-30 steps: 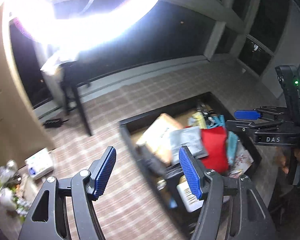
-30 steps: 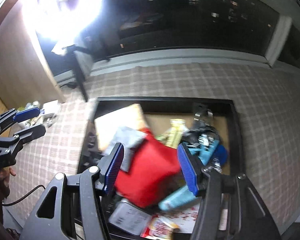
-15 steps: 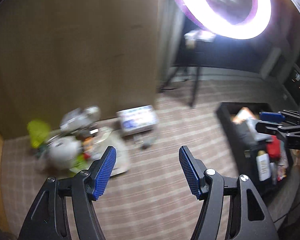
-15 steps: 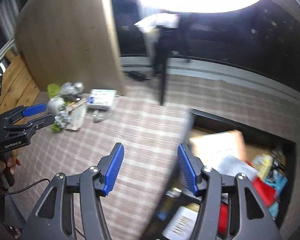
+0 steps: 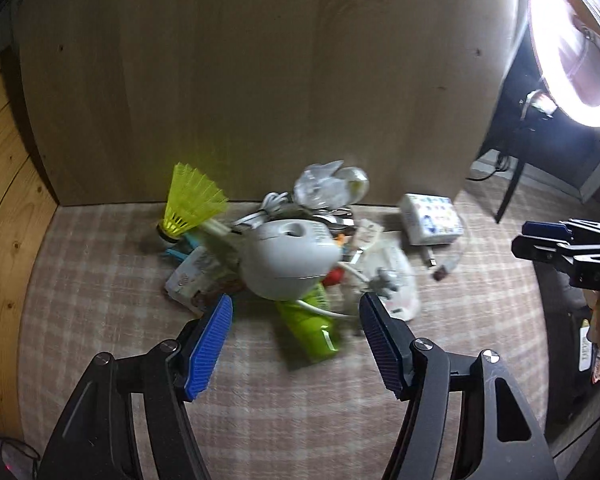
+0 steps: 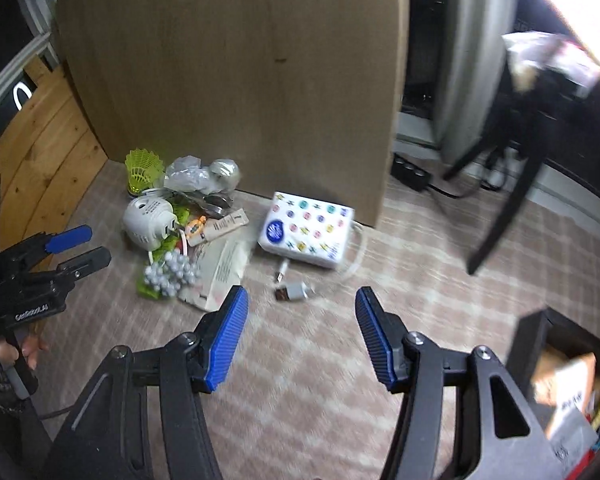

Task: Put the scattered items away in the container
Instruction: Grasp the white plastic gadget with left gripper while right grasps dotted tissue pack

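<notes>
Grippers tilted down over the carpet, both with jaws apart and nothing between them

My left gripper (image 5: 296, 334) points steeply down at the pile just ahead of its pads: white round device (image 5: 288, 258), green bottle (image 5: 310, 330) and yellow shuttlecock (image 5: 190, 200) further ahead to the left. My right gripper (image 6: 300, 328) hangs beside it, a USB plug (image 6: 294, 291) just ahead, patterned white box (image 6: 306, 234) beyond that, and the black container (image 6: 540, 344) off to its right
</notes>
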